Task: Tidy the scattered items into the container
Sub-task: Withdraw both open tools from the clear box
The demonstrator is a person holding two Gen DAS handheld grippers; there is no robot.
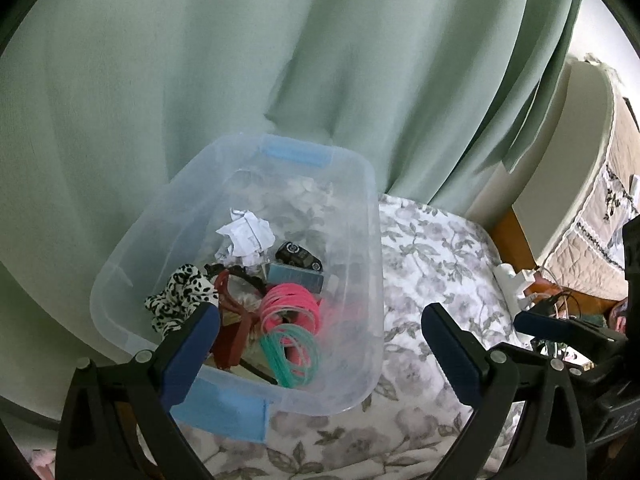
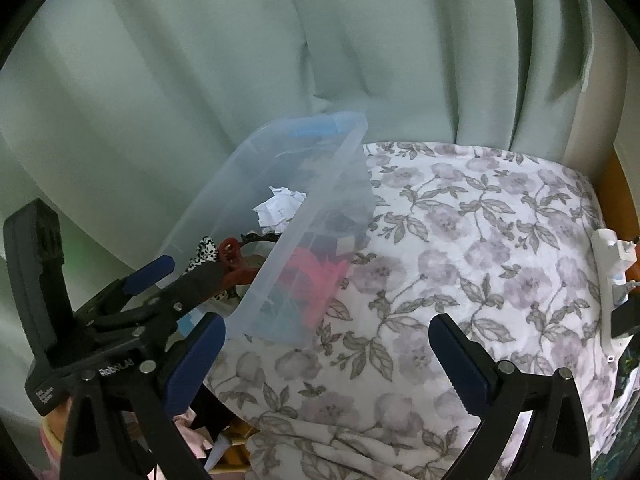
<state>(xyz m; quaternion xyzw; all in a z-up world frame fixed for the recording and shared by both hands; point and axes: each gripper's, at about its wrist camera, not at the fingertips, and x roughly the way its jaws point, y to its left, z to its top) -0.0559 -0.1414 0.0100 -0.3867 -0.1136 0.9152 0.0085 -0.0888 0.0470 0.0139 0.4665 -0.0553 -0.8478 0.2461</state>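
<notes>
One clear plastic container (image 1: 362,216) with blue handle clips, set on floral bedding (image 1: 432,248) against a green curtain (image 1: 200,60). Contents: crumpled white paper (image 1: 248,234), black toy car (image 1: 298,256), blue card box (image 1: 296,277), pink bangles (image 1: 290,306), teal bangles (image 1: 290,354), leopard-print scrunchie (image 1: 180,294), dark red hair clip (image 1: 232,320). Left gripper (image 1: 320,354) above the container's near corner, fingers (image 1: 188,356) spread wide, holding nothing. Right gripper (image 2: 326,364) over bare bedding just right of the container, fingers spread wide, holding nothing.
</notes>
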